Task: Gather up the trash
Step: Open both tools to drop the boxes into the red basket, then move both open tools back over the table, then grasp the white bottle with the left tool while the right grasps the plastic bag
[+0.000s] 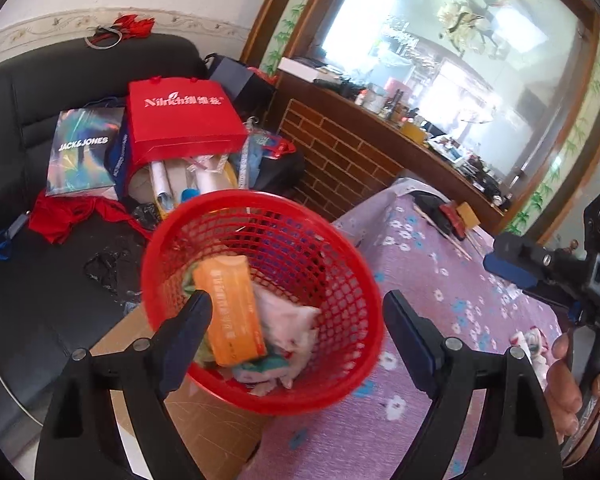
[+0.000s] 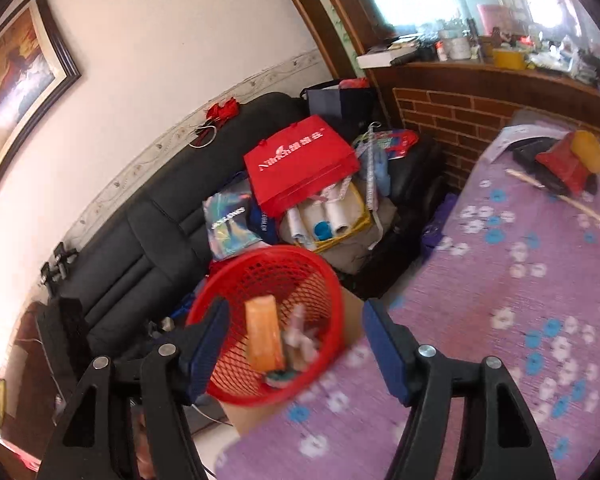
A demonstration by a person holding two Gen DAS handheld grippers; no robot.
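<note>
A red mesh basket (image 1: pixel 320 280) sits at the table's left edge, on a cardboard box (image 1: pixel 204 408). It holds an orange packet (image 1: pixel 232 312), crumpled white tissue (image 1: pixel 288 328) and other scraps. My left gripper (image 1: pixel 296 340) is open and empty, just above the basket's mouth. My right gripper (image 2: pixel 296 344) is open and empty, a little back from the basket (image 2: pixel 260 280), where the orange packet (image 2: pixel 264 336) shows blurred. The right gripper also shows in the left wrist view (image 1: pixel 512 264), at the right edge, over the table.
The table has a purple flowered cloth (image 1: pixel 420 320). At its far end lie red and yellow packets (image 2: pixel 572 160), a black item and chopsticks. A black sofa (image 1: pixel 40 240) at left carries a red shopping bag (image 1: pixel 184 120) and clutter. A brick-faced counter (image 1: pixel 340 160) stands behind.
</note>
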